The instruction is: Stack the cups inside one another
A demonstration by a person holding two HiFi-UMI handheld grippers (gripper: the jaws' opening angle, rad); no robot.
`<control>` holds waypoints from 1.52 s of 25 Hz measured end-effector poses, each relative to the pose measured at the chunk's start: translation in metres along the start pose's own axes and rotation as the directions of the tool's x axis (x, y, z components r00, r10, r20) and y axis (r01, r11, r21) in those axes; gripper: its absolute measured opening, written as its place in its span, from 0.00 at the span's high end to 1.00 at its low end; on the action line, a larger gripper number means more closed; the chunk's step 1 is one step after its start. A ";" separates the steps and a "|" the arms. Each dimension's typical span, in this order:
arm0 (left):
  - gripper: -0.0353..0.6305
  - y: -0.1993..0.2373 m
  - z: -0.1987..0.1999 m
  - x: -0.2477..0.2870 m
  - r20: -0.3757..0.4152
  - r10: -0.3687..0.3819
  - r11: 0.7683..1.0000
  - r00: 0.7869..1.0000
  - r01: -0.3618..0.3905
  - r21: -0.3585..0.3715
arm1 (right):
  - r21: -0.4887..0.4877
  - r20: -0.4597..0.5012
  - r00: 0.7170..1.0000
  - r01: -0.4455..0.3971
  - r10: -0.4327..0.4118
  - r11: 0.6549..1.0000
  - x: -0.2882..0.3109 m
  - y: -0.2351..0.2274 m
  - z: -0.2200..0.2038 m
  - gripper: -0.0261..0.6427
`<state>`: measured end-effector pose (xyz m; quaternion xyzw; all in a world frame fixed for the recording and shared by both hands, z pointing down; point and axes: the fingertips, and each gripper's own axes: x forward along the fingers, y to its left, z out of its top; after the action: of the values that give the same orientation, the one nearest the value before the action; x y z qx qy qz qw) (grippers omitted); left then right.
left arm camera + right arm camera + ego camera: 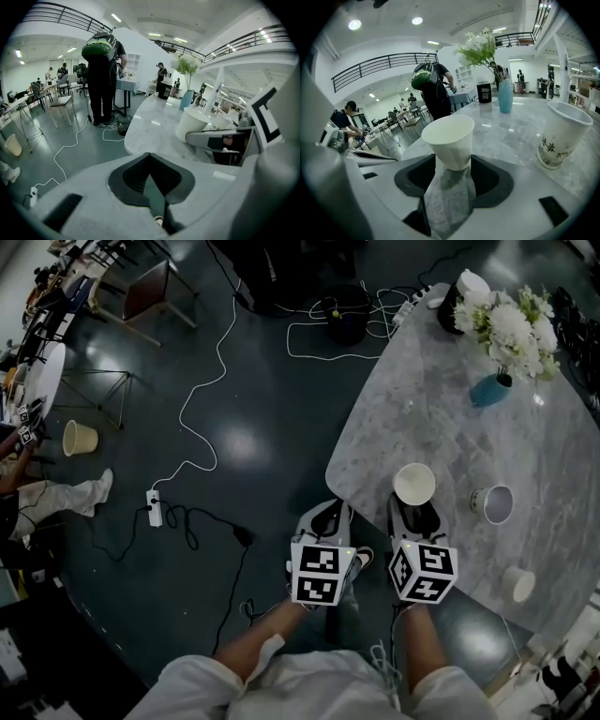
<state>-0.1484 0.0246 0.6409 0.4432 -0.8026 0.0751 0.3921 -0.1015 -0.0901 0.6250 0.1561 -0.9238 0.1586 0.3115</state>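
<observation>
White cup [449,140]: upright on the marble bench [422,399] near its edge, between the spread jaws of the right gripper [415,512]. The pads seem clear of it, so it stands on its own. Printed cup [560,136]: near, to the right, mouth up, the probable nesting target. Left gripper [150,157]: pressed together, empty, idle beside the bench.

Three paper cups on the surface [422,399]: plain white cup [413,484], printed cup [494,503], small cup [518,584]. One black cup [484,92] far back. One blue vase [489,390], with one bunch of white flowers [506,324]. Two grippers: left gripper [330,510] and right gripper [415,510], one marker cube on each. Down on the floor, one bin [80,437] and two power strips: near power strip [155,507], far power strip [410,306].
</observation>
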 end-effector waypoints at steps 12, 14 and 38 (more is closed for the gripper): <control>0.95 -0.007 0.006 0.011 -0.032 -0.038 0.999 0.999 0.039 0.037 | -0.003 -0.004 1.000 0.017 -0.017 1.000 0.002 0.000 0.002 0.67; 0.95 -0.008 0.008 0.012 -0.033 -0.041 0.998 0.999 0.043 0.044 | -0.004 0.002 1.000 0.014 -0.014 1.000 0.002 0.002 0.003 0.67; 0.95 -0.058 0.052 -0.007 0.033 -0.116 0.989 0.993 0.113 0.096 | 0.032 0.080 0.996 0.045 -0.047 0.998 -0.054 -0.008 0.037 0.67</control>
<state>-0.1310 -0.0297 0.5874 0.5079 -0.7789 0.0814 0.3588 -0.0767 -0.1011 0.5646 0.1883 -0.9293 0.1587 0.2751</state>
